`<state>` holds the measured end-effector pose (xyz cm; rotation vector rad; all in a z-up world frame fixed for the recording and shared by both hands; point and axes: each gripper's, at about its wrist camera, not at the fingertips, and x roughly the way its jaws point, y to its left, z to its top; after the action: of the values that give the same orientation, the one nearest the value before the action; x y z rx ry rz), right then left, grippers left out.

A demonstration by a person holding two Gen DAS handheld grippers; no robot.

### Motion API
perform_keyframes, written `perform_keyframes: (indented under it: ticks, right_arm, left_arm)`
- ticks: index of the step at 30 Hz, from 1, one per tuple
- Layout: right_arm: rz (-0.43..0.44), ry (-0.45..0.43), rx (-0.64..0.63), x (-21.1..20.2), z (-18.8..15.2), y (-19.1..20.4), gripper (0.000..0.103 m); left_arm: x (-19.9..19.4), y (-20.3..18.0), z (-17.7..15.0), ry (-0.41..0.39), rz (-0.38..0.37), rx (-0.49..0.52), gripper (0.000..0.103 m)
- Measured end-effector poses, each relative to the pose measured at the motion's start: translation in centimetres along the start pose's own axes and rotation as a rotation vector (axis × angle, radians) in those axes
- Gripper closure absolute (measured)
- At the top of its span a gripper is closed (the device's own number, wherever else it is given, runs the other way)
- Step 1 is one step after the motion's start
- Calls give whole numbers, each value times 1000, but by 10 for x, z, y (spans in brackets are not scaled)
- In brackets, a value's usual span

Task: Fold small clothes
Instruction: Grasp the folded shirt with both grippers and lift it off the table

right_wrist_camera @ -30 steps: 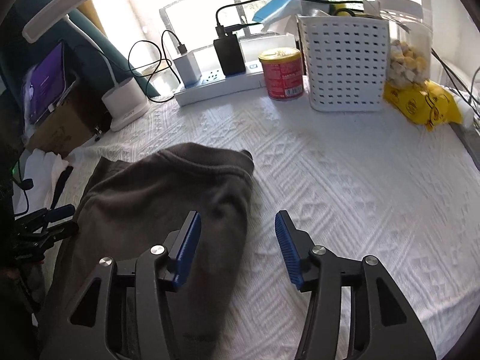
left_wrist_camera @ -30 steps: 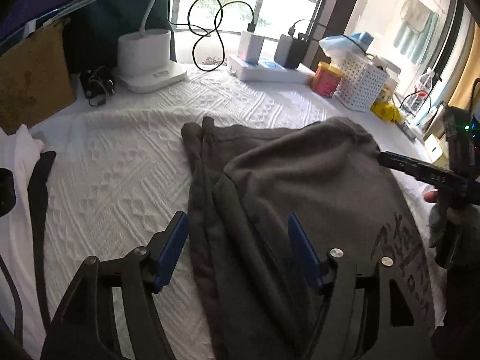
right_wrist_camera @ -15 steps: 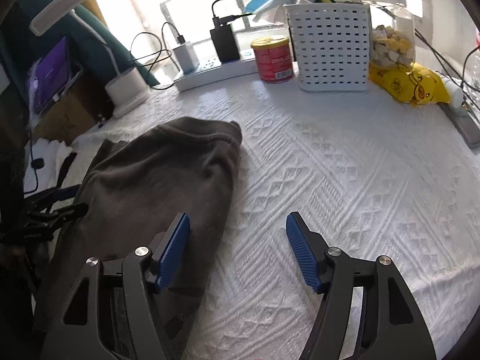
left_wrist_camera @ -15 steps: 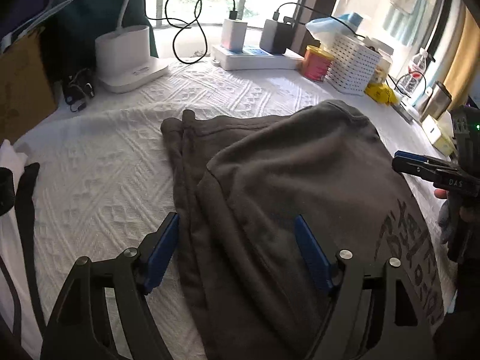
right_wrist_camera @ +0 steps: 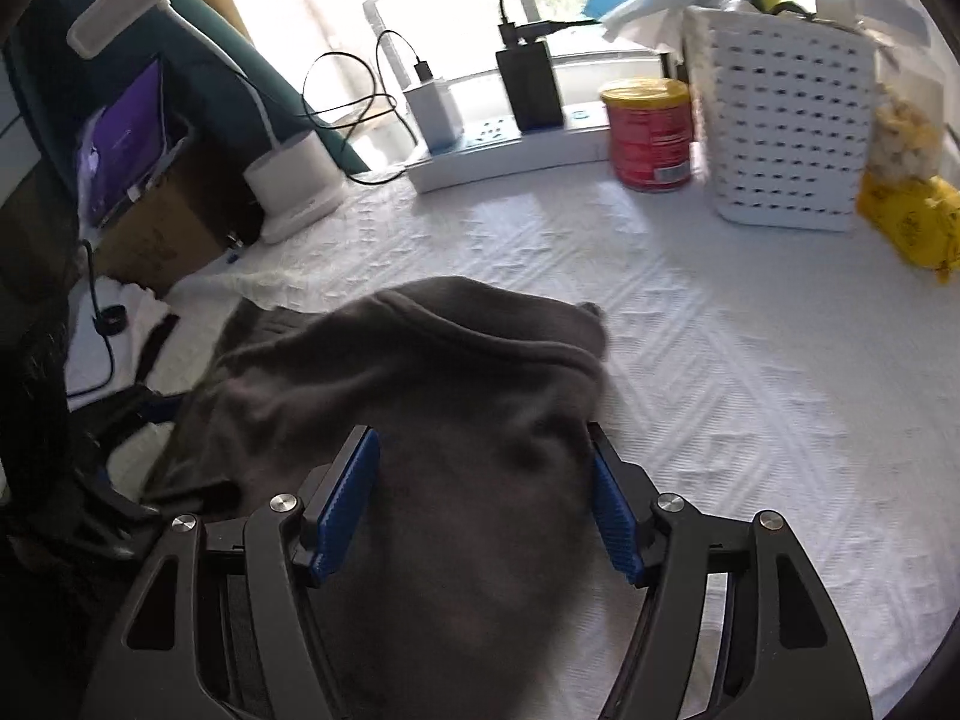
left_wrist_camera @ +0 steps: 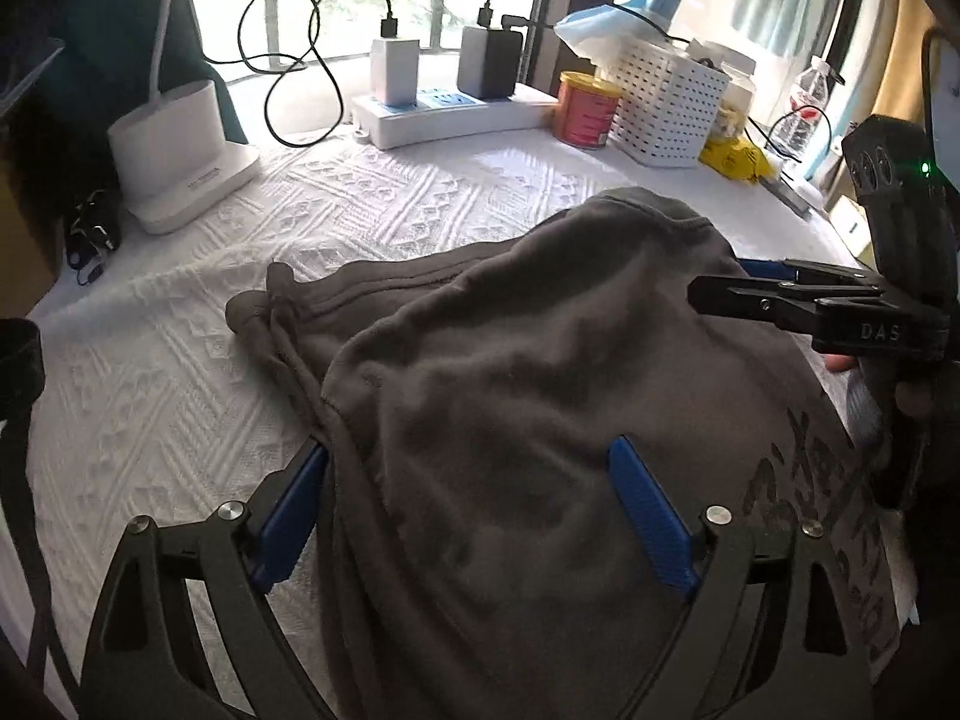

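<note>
A dark grey garment [left_wrist_camera: 510,420] with printed lettering lies partly folded on the white textured cloth [left_wrist_camera: 180,372]. It also shows in the right wrist view [right_wrist_camera: 456,396]. My left gripper [left_wrist_camera: 474,510] is open, its blue pads straddling the garment's near left edge. My right gripper [right_wrist_camera: 486,498] is open over the garment's right part, pads on either side of the fabric. The right gripper also appears in the left wrist view [left_wrist_camera: 780,294] at the garment's right side.
At the back stand a white lamp base [left_wrist_camera: 180,156], a power strip with chargers [left_wrist_camera: 444,108], a red can [left_wrist_camera: 585,111], a white basket [left_wrist_camera: 672,102] and a yellow bag [right_wrist_camera: 912,222]. White clothes [right_wrist_camera: 138,306] lie at the left.
Both grippers moved in over the garment: the left one further right onto the fabric, the right one left so its pads now straddle the garment instead of the bare cloth.
</note>
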<state>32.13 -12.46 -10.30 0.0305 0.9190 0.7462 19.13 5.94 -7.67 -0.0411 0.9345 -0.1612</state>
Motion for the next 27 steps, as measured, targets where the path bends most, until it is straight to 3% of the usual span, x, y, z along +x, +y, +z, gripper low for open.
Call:
perform_keyframes:
  ticks: [6,8,10,11,13,27]
  right_arm:
    - [-23,11,-106,7,-4,23,35]
    - [-22,20,-138,10,-7,30,49]
    - [-28,26,-171,12,-9,37,65]
    - [-24,29,-181,12,-10,39,69]
    - [-23,31,-197,12,-12,45,78]
    - [-2,2,-173,-11,-32,49,81]
  left_arm:
    - [0,-8,-2,-10,3,41,41]
    - [0,-12,-2,-12,-17,52,57]
    - [0,-19,-2,-18,-22,70,65]
    - [0,-22,-2,-18,-25,76,68]
    - [0,-26,-2,-19,-23,79,69]
    - [-18,-46,-14,-42,-17,77,72]
